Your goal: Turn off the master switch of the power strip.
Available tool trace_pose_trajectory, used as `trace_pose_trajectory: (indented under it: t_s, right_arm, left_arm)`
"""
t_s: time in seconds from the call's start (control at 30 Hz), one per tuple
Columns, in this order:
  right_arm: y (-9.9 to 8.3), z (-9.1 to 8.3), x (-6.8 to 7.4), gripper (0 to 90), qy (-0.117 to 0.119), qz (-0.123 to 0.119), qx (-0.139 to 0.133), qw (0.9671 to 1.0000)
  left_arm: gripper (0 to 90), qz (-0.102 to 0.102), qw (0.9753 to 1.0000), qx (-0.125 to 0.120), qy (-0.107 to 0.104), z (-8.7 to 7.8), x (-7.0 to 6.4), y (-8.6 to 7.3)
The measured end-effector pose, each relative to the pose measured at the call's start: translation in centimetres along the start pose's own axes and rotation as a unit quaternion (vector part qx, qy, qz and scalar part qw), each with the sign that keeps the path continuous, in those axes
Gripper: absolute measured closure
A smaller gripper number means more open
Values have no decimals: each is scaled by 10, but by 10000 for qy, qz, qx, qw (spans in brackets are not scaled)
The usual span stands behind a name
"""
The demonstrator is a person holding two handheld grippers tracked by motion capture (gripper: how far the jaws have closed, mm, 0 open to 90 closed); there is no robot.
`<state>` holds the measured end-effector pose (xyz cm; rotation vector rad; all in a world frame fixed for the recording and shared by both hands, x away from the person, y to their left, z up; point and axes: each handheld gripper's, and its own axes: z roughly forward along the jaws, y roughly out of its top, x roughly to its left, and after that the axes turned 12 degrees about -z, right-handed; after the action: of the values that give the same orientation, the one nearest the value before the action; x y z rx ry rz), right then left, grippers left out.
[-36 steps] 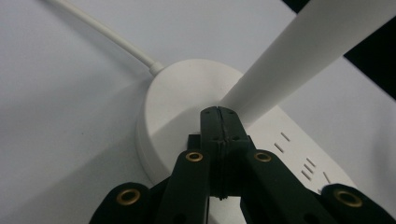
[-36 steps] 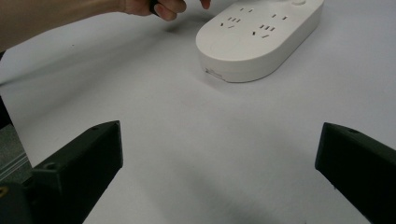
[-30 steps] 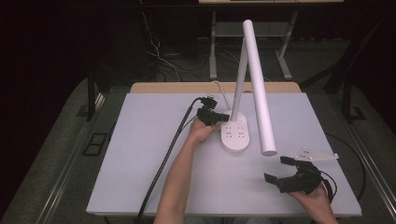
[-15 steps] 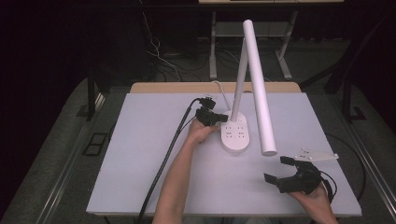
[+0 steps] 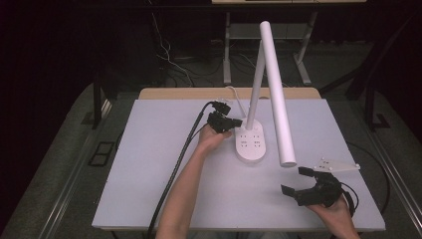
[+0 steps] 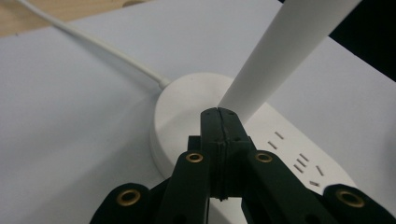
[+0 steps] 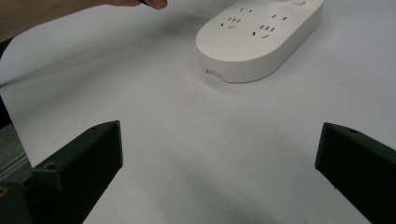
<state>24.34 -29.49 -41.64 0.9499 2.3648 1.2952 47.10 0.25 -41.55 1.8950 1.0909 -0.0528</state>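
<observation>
High view puts my left gripper (image 5: 225,121) at the near-left edge of the lamp base (image 5: 251,144), close to where the stem (image 5: 255,84) rises. Its jaws are pressed together with nothing between them; in the left gripper view the tips (image 6: 219,116) point straight at the foot of the stem, just short of it, and I cannot tell whether they touch the base. The base is an oval with sockets on top, its long axis running from the far side of the table toward me, and its cord (image 5: 234,94) leaves at the far end. The lamp head (image 5: 276,94) slopes down over the right side toward my right gripper (image 5: 304,185), which hangs spread wide and empty near the table's front right corner, well apart from the base. So the left is much the nearer. The table (image 5: 149,164) is flat, pale and bare around the base; beyond it lie a dark floor, cables and desk legs.
</observation>
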Motion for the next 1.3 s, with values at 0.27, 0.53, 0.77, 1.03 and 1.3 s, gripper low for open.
trace_pose_trajectory:
  t_s: [0.27,0.53,0.77,1.03,1.3]
  right_arm:
    - [0,0,0,3,-8,8,-2,10000]
    - [0,-1,-1,3,-24,77,-17,10000]
    - [0,0,0,3,-20,52,-6,10000]
    - [0,-1,0,3,-25,73,-17,10000]
    - [0,0,0,3,-19,44,-8,10000]
  left_arm:
    - [897,230,9997,-81,-19,-25,-7,7]
    - [802,257,9994,-226,-110,-51,-11,8]
    - [483,330,9985,-356,-253,-73,-15,6]
    - [114,342,9988,-220,-284,-100,-14,-2]
    - [0,227,9986,-408,-248,-130,-9,-23]
